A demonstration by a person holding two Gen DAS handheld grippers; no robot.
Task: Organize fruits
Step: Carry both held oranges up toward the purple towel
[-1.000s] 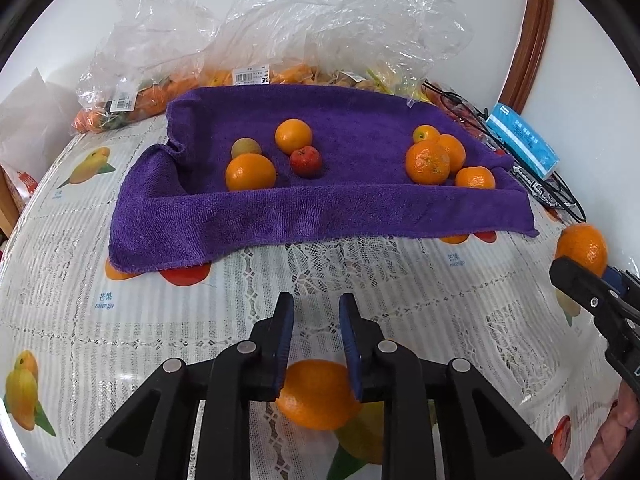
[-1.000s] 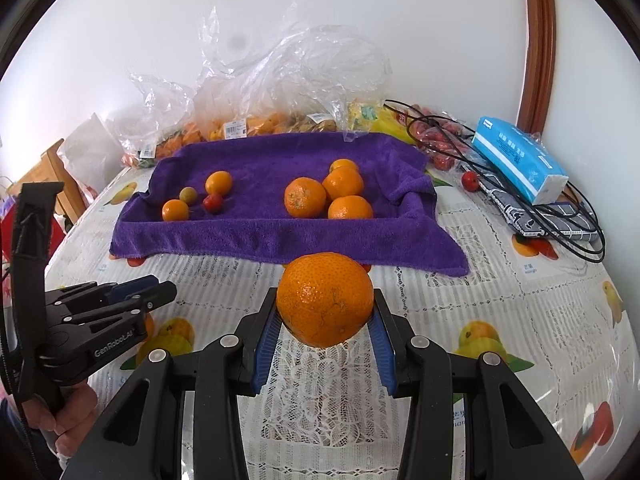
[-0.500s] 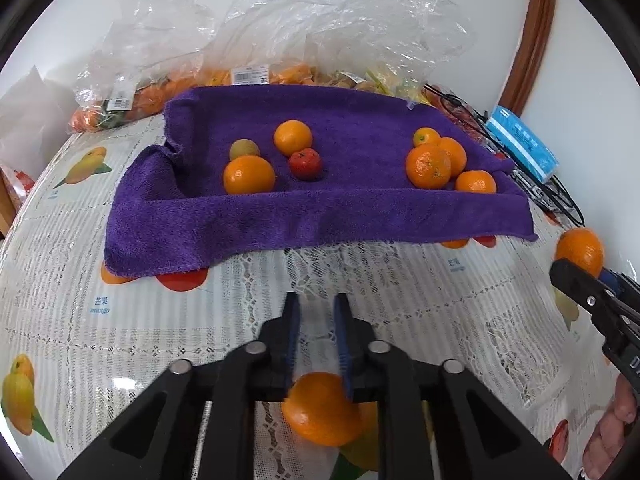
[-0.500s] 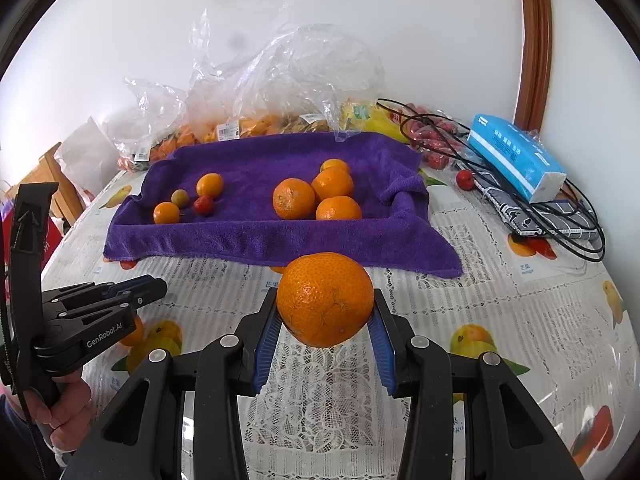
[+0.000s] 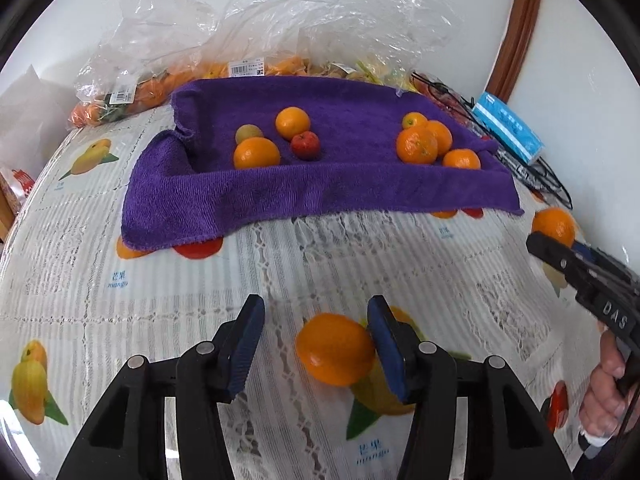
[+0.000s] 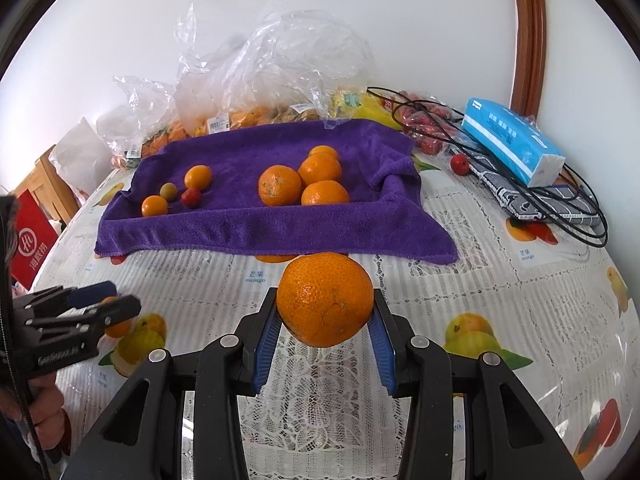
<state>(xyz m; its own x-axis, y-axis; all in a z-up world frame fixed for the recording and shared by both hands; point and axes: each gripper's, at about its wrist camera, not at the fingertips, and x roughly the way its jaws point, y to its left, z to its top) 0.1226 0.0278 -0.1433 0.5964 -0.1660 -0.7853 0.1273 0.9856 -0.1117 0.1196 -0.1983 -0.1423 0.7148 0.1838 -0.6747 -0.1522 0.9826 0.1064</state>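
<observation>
A purple towel lies on the table and holds two groups of fruit: small ones on the left, bigger oranges on the right. My left gripper is open; an orange lies on the tablecloth between its jaws, against the right pad. My right gripper is shut on a large orange and holds it above the table in front of the towel. That orange also shows in the left wrist view.
Plastic bags of fruit stand behind the towel. A blue tissue pack, black cables and a small red fruit lie at the right. The tablecloth has printed fruit pictures.
My left gripper has opened wide and now brackets the loose orange on the table. My right gripper has kept its hold on its orange and stayed in place.
</observation>
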